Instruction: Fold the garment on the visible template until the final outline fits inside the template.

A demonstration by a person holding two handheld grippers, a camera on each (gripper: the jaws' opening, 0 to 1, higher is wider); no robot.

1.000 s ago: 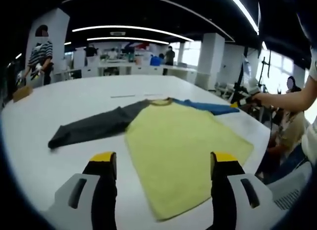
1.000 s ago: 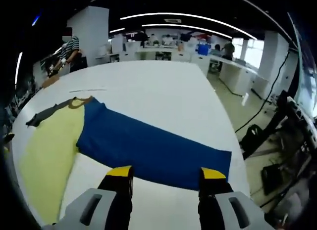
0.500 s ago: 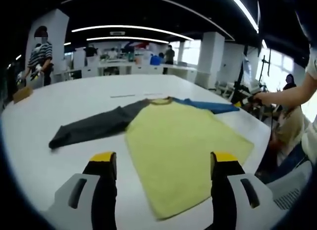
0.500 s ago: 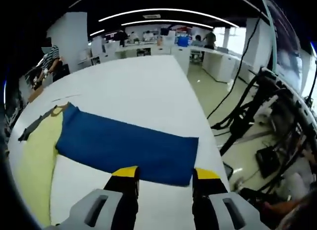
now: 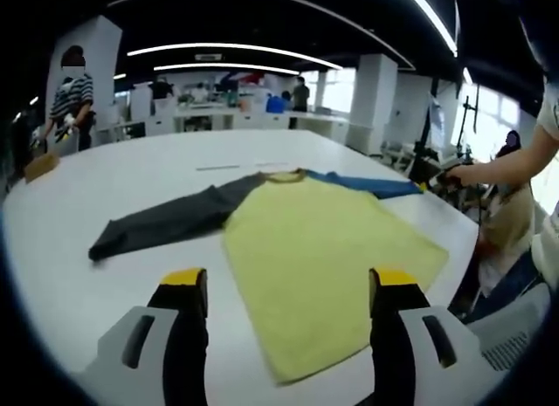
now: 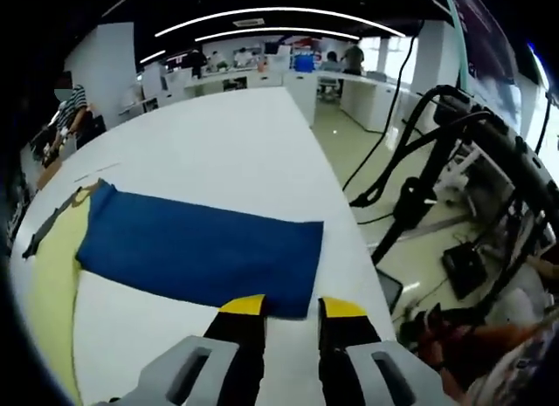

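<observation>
A long-sleeved shirt lies flat on the white table (image 5: 131, 170). Its yellow body (image 5: 314, 249) spreads in front of my left gripper (image 5: 288, 279), which hovers open above the near hem and holds nothing. A dark grey sleeve (image 5: 166, 223) stretches left and a blue sleeve (image 5: 371, 186) right. In the right gripper view the blue sleeve (image 6: 201, 249) runs across the table. Its cuff corner lies just at the tips of my right gripper (image 6: 293, 306), whose jaws are drawn close with a gap still between them. The right gripper (image 5: 434, 181) also appears at the blue cuff, on a person's outstretched arm.
The table's right edge (image 6: 349, 223) drops to the floor, where black cables and a stand (image 6: 437, 153) cluster. A thin line (image 5: 217, 168) marks the table beyond the collar. A person (image 5: 72, 100) stands at the far left by a brown object (image 5: 39, 164). More desks fill the background.
My right gripper has slid along the blue sleeve to its cuff, and its jaws have narrowed. The left gripper and the shirt body have stayed put.
</observation>
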